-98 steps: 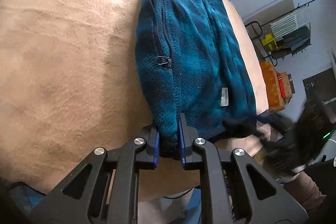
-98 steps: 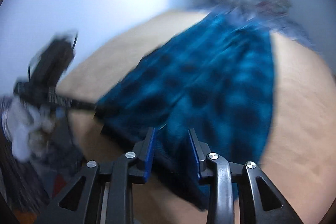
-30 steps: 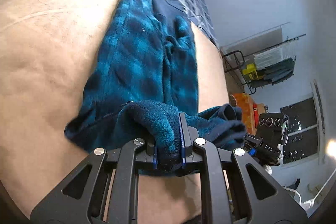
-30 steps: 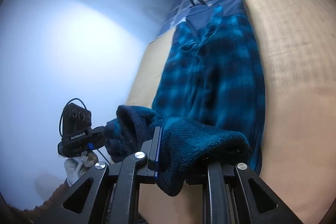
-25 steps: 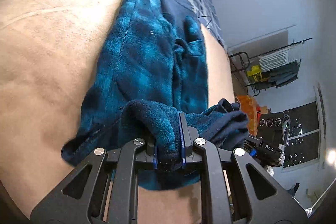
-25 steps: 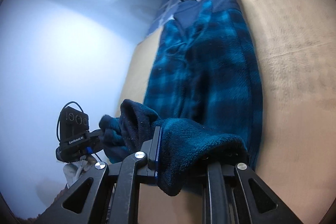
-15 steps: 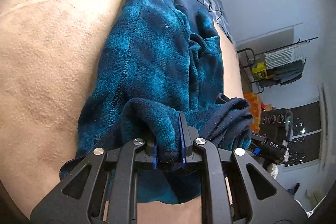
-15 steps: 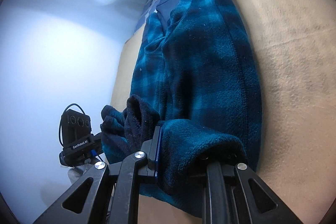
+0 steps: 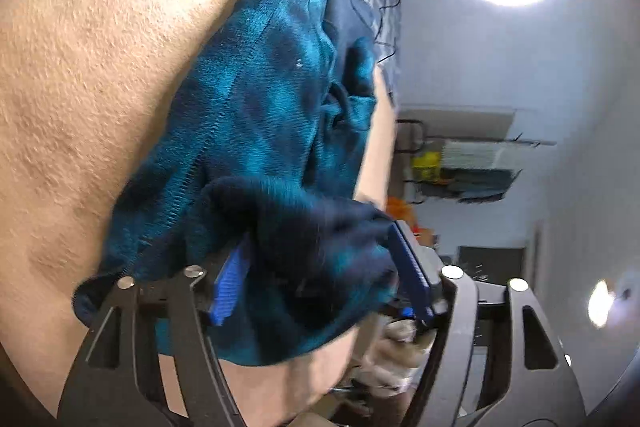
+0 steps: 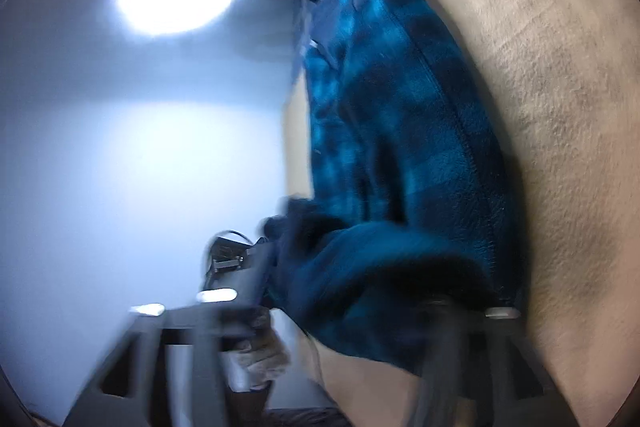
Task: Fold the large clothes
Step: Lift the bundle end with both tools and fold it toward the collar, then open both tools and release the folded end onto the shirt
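On tan blanket, fleece fold between opening left hand-held gripper jaws

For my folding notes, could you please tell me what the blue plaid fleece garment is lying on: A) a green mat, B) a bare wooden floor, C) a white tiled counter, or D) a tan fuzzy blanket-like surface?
D: in the left wrist view the blue plaid fleece garment stretches across a tan fuzzy surface, which also runs along the garment's side in the right wrist view.
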Demonstrator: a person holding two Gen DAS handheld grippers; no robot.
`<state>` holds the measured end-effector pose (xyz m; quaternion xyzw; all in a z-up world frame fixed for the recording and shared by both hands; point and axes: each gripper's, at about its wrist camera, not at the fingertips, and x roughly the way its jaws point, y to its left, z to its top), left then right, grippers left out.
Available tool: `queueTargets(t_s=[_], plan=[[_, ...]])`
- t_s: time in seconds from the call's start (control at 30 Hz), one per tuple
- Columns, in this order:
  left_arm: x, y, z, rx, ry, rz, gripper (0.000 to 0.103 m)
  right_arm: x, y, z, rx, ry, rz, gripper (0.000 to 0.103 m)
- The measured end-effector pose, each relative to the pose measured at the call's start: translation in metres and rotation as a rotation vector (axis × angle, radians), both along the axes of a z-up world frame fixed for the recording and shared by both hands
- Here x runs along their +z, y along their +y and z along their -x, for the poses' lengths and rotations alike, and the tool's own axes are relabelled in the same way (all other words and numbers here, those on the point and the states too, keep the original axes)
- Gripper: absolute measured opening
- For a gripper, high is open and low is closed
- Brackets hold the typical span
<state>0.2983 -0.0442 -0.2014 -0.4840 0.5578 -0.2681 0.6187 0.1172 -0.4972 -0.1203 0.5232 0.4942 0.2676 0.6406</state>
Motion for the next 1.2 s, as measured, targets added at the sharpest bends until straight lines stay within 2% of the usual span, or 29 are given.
queueTargets(t_s=[0.03, 0.1, 0.13, 0.17, 0.2, 0.23, 0.27, 0.3, 0.33, 0.4, 0.47, 0.57, 0.6, 0.63, 0.77, 0.8, 0.87, 0.93, 1.03, 1.07, 1.1, 1.13, 1.17, 1.2], plan=[[0.002, 0.002, -0.001, 0.005, -0.001, 0.000, 0.070, 0.004, -0.005, 0.003, -0.027, -0.019, -0.010, 0.092], [0.012, 0.008, -0.002, 0.017, -0.036, -0.005, 0.070, 0.010, -0.012, 0.006, -0.054, -0.033, -0.032, 0.084], [0.018, 0.011, -0.002, 0.019, -0.065, -0.016, 0.070, 0.017, -0.015, 0.009, -0.062, -0.047, -0.007, 0.083], [0.027, 0.012, -0.001, 0.015, -0.105, -0.047, 0.070, 0.029, -0.013, 0.011, -0.039, -0.089, 0.064, 0.075], [0.035, 0.012, 0.000, 0.003, -0.149, -0.092, 0.070, 0.040, -0.009, 0.013, -0.005, -0.132, 0.135, 0.063], [0.042, 0.010, 0.003, -0.017, -0.189, -0.127, 0.070, 0.053, -0.003, 0.017, 0.038, -0.177, 0.229, 0.060], [0.050, 0.005, 0.008, -0.050, -0.236, -0.173, 0.070, 0.061, 0.005, 0.019, 0.063, -0.211, 0.281, 0.055], [0.058, -0.001, 0.013, -0.084, -0.292, -0.250, 0.068, 0.070, 0.016, 0.024, 0.100, -0.263, 0.336, 0.044], [0.064, -0.007, 0.019, -0.113, -0.350, -0.329, 0.066, 0.076, 0.029, 0.027, 0.142, -0.304, 0.393, 0.039], [0.072, -0.022, 0.029, -0.185, -0.469, -0.467, 0.066, 0.083, 0.059, 0.031, 0.215, -0.369, 0.500, 0.035], [0.071, -0.031, 0.030, -0.232, -0.522, -0.546, 0.066, 0.081, 0.073, 0.038, 0.270, -0.409, 0.551, 0.034], [0.058, -0.042, 0.021, -0.302, -0.533, -0.639, 0.066, 0.069, 0.093, 0.038, 0.330, -0.420, 0.570, 0.032], [0.052, -0.047, 0.014, -0.305, -0.528, -0.727, 0.066, 0.065, 0.099, 0.036, 0.343, -0.419, 0.584, 0.031], [0.046, -0.047, 0.012, -0.305, -0.537, -0.766, 0.066, 0.061, 0.104, 0.033, 0.355, -0.420, 0.608, 0.030], [0.033, -0.060, -0.010, -0.270, -0.548, -0.837, 0.066, 0.046, 0.117, 0.013, 0.368, -0.433, 0.714, 0.029], [0.024, -0.063, -0.019, -0.263, -0.522, -0.856, 0.066, 0.039, 0.121, 0.004, 0.373, -0.430, 0.799, 0.028], [0.008, -0.061, -0.030, -0.269, -0.472, -0.848, 0.066, 0.021, 0.123, -0.012, 0.391, -0.377, 0.898, 0.025], [0.003, -0.056, -0.033, -0.252, -0.458, -0.804, 0.066, 0.004, 0.116, -0.023, 0.393, -0.317, 0.876, 0.025], [0.016, -0.046, -0.020, -0.240, -0.509, -0.741, 0.064, 0.019, 0.098, -0.017, 0.348, -0.321, 0.810, 0.028], [0.019, -0.045, -0.015, -0.253, -0.528, -0.737, 0.062, 0.025, 0.092, -0.012, 0.332, -0.337, 0.800, 0.034], [0.022, -0.045, -0.008, -0.280, -0.548, -0.739, 0.053, 0.032, 0.082, -0.003, 0.309, -0.350, 0.798, 0.043], [0.022, -0.045, -0.004, -0.297, -0.550, -0.749, 0.043, 0.038, 0.071, 0.007, 0.279, -0.350, 0.815, 0.047], [0.022, -0.046, 0.000, -0.312, -0.546, -0.753, 0.038, 0.040, 0.061, 0.014, 0.255, -0.344, 0.832, 0.053], [0.021, -0.046, 0.003, -0.319, -0.539, -0.745, 0.033, 0.041, 0.050, 0.021, 0.232, -0.328, 0.851, 0.053]])
